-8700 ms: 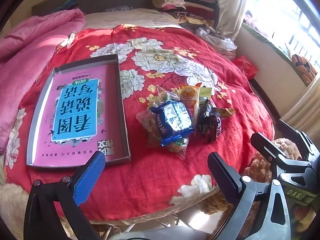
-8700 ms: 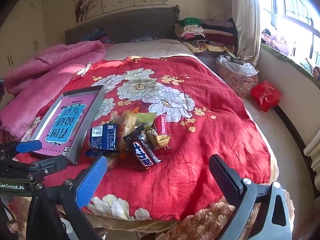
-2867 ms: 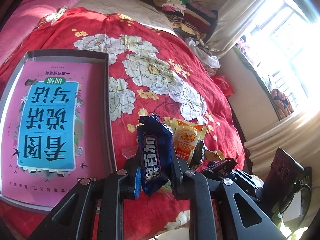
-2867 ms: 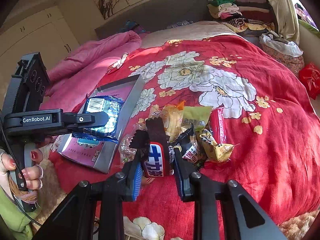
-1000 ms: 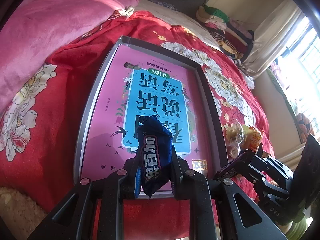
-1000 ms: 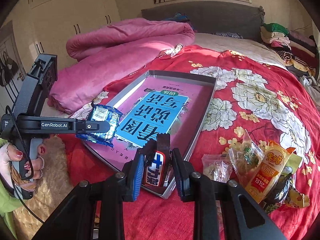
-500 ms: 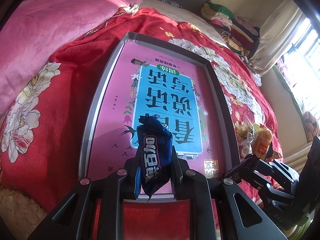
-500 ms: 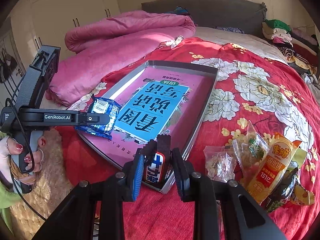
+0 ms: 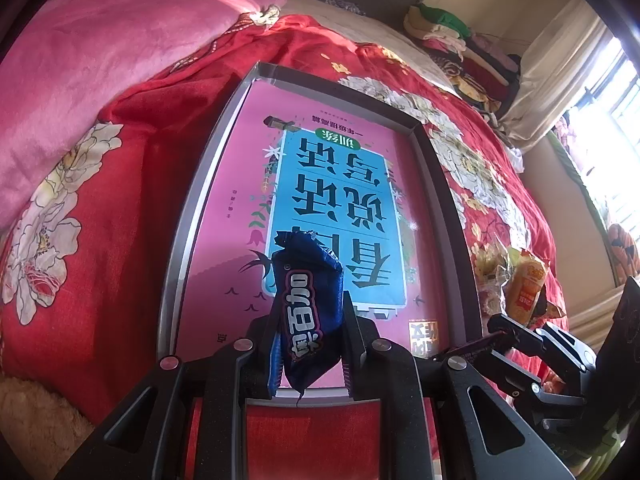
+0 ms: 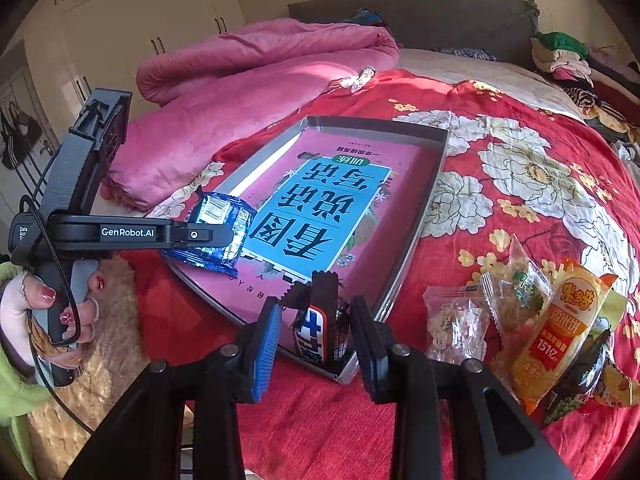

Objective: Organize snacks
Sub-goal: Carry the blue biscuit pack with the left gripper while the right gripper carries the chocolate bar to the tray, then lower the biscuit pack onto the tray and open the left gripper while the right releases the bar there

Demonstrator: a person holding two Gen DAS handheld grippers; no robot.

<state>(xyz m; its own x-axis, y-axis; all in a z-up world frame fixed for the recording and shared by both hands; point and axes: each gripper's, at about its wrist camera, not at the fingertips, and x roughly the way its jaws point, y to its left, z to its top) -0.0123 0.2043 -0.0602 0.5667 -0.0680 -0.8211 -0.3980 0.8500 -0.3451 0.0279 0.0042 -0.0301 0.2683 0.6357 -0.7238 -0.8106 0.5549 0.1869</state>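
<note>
Placing snacks in the tray [image 10: 404,280].
Left tool [image 9: 308,344] clamps blue pack [image 9: 306,300]; right tool [image 10: 316,332] apart, bar [image 10: 318,330] released; next, release pack.

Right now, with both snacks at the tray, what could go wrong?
The chocolate bar stands on end in the near corner of the tray, between the open right tongs. Pulling back could snag it and tip it over the rim. The blue packet, clamped in the left tongs, hangs by the tray's near edge, so releasing here might drop it on the rim or the bedspread.
</note>
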